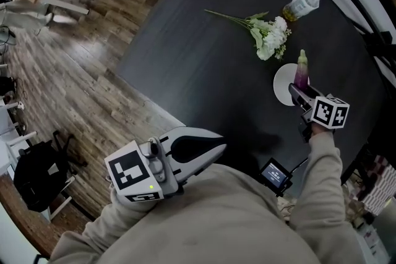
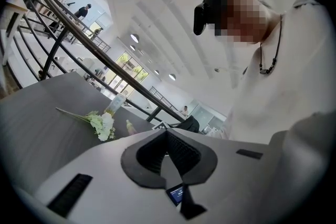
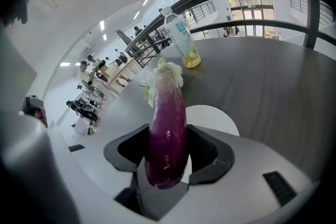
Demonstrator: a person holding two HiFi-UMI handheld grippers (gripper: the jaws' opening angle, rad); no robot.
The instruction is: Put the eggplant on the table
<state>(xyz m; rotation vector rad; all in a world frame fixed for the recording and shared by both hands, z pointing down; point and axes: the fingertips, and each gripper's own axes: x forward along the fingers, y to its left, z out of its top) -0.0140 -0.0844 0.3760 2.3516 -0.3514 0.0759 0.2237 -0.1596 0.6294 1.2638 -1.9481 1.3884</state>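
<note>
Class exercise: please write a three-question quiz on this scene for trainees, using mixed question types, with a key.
1. True or false: the left gripper holds the eggplant.
2. The right gripper has its jaws: A) open and empty; B) shut on the eggplant; C) shut on nothing.
3. Fill in: on the table, the flowers lie between the white plate and the ____.
Key: 1 false, the left gripper is shut and empty; 2 B; 3 bottle.
</note>
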